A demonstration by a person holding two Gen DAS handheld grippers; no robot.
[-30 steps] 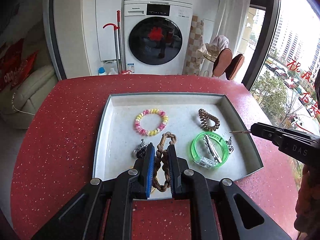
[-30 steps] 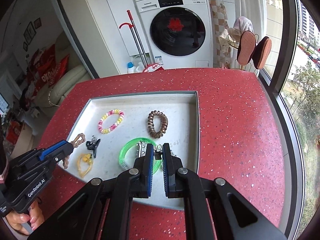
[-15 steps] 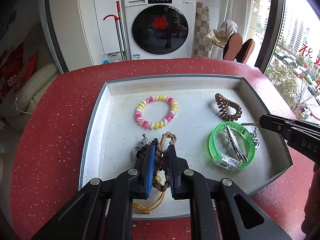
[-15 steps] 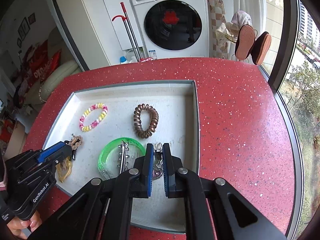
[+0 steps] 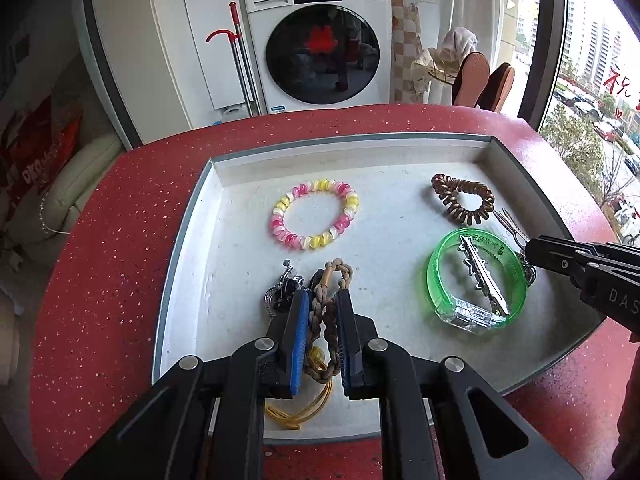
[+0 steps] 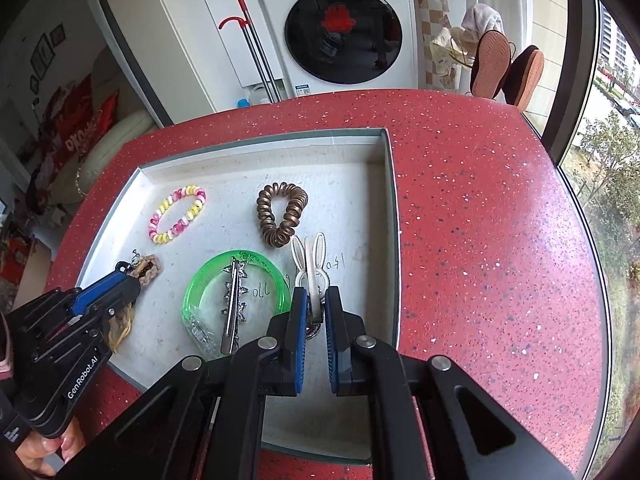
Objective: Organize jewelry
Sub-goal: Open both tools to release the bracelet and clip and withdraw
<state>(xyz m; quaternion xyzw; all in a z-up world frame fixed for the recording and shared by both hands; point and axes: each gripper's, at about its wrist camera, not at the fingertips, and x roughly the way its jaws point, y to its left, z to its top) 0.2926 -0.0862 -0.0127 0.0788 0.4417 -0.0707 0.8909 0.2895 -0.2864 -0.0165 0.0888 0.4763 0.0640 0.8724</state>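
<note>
Both grippers have come down toward the tray [image 5: 188,216] since the earlier frames, so the jewelry now fills more of each view, while the pieces lying in the tray have kept their places.

The left gripper [image 5: 322,300] is clenched on a braided bracelet [image 5: 326,320], whose looped end sticks out past the pads above the tray floor, at the tray's near left. A dark clip [image 5: 282,292] lies just beside its left finger, and a yellow band [image 5: 304,408] lies under it. The right gripper [image 6: 316,300] is clamped on a white rabbit clip [image 6: 310,264], ears pointing away, near the tray's right wall and just beside a green bangle [image 6: 200,280]. A silver clip [image 6: 234,304] lies across the bangle. Farther back lie a pink and yellow bracelet [image 6: 176,214] and a brown coil tie [image 6: 282,216], well apart from each other.

Handwritten marks on the tray floor sit by the bangle and the rabbit clip; they look like digits but I cannot read them surely. In the right wrist view the left gripper's side reads "GenRobot.AI"; in the left wrist view the right gripper shows "DAS", cut off by the edge. The tray sits on a red speckled table [image 6: 480,220]. Behind it, the washer [image 6: 340,28] bears the name "Panasonic", small and barely legible.
</note>
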